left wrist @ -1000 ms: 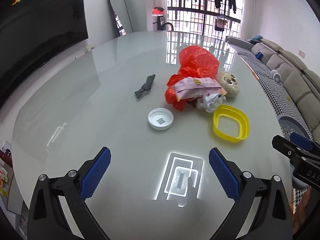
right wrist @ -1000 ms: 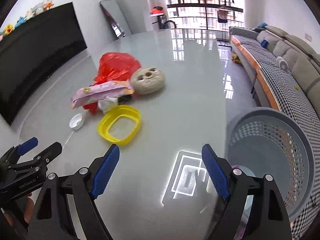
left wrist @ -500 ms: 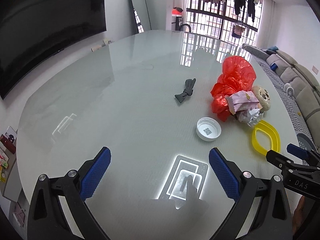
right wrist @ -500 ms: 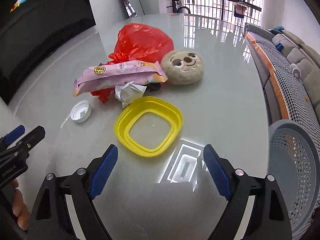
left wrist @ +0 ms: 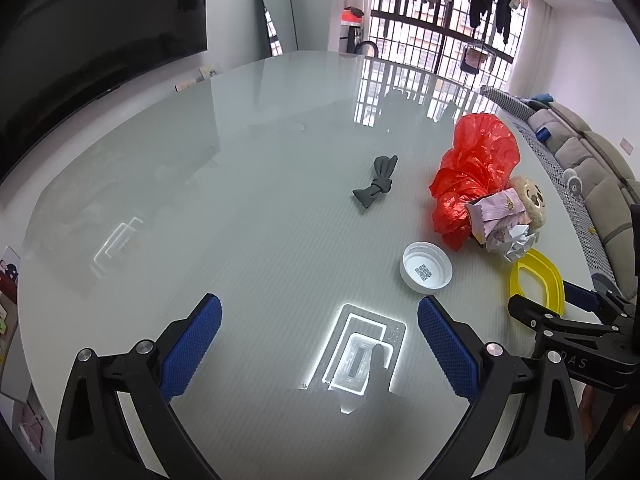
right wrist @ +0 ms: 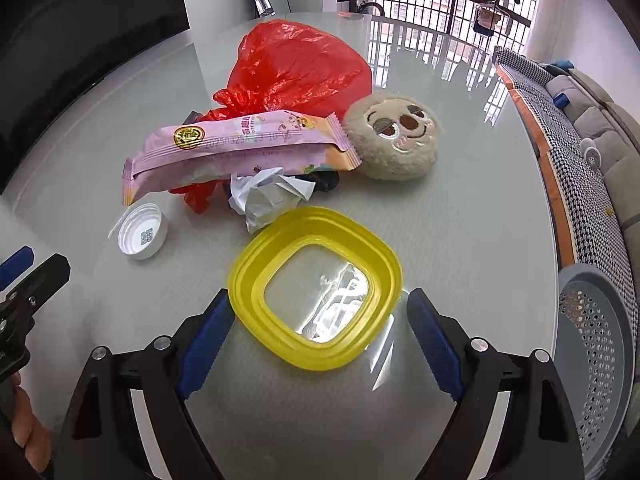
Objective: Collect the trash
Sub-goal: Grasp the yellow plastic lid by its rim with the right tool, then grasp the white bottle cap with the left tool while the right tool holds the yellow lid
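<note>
A pile lies on the glass table (left wrist: 240,208): a red plastic bag (right wrist: 296,68), a pink snack wrapper (right wrist: 240,152), crumpled white paper (right wrist: 264,196), a white bottle cap (right wrist: 142,236) and a yellow ring lid (right wrist: 316,284). My right gripper (right wrist: 320,332) is open, its jaws on either side of the yellow lid's near edge. My left gripper (left wrist: 320,344) is open and empty over bare table, left of the cap (left wrist: 426,267). A dark knotted scrap (left wrist: 376,182) lies further out.
A plush sloth head (right wrist: 394,140) rests against the pile. A grey perforated basket (right wrist: 592,336) stands beside the table at right, in front of a sofa (right wrist: 592,120). A dark TV (left wrist: 80,40) lines the left wall.
My right gripper moved forward and left to the yellow lid. My left gripper swung left, so the pile slid to the right of its view. Both stayed open.
</note>
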Motion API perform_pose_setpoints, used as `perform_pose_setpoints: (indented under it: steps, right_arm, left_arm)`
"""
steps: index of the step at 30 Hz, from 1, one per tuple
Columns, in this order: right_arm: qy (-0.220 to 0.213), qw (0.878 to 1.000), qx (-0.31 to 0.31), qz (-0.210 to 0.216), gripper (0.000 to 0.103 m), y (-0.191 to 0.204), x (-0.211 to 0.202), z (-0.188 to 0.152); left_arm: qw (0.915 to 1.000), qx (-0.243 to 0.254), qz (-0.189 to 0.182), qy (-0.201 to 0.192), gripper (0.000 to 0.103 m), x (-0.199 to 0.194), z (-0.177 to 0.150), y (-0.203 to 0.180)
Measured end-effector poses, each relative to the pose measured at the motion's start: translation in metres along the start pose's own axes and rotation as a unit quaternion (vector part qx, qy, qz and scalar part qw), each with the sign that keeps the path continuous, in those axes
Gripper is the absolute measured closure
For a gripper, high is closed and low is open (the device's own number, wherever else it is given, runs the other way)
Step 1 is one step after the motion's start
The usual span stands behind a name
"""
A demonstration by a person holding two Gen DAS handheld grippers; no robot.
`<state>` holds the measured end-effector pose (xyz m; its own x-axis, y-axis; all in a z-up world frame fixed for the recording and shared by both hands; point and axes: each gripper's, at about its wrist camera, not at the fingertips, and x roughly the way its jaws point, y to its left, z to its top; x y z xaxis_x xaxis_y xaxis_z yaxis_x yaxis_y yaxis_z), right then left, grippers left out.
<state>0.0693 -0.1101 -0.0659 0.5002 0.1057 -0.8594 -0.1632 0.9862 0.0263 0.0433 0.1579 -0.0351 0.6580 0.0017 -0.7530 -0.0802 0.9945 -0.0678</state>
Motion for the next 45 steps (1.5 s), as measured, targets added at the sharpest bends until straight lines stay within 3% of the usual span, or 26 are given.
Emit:
perform_pose_setpoints:
  steps: [8, 13, 27, 45]
  right_arm:
    - [-0.004, 1.000, -0.001, 0.001, 0.020, 0.003, 0.007, 0.010]
    - [-0.012, 1.000, -0.006, 0.005, 0.027, 0.004, 0.002, 0.007]
    - [-0.046, 0.997, 0.052, 0.016, 0.028, -0.052, -0.043, -0.018]
    - [-0.061, 0.994, 0.073, 0.047, 0.028, -0.074, -0.054, -0.031]
  left_arm:
    - [0.9999, 0.006, -0.009, 0.006, 0.006, 0.002, 0.003, -0.008]
    - [0.9998, 0.011, -0.014, 0.013, 0.006, 0.004, 0.004, -0.018]
    - [0.9988, 0.030, -0.020, 0.035, 0.006, 0.017, 0.005, -0.054]
    - [0.9982, 0.025, 0.043, 0.033, 0.006, 0.049, 0.035, -0.065]
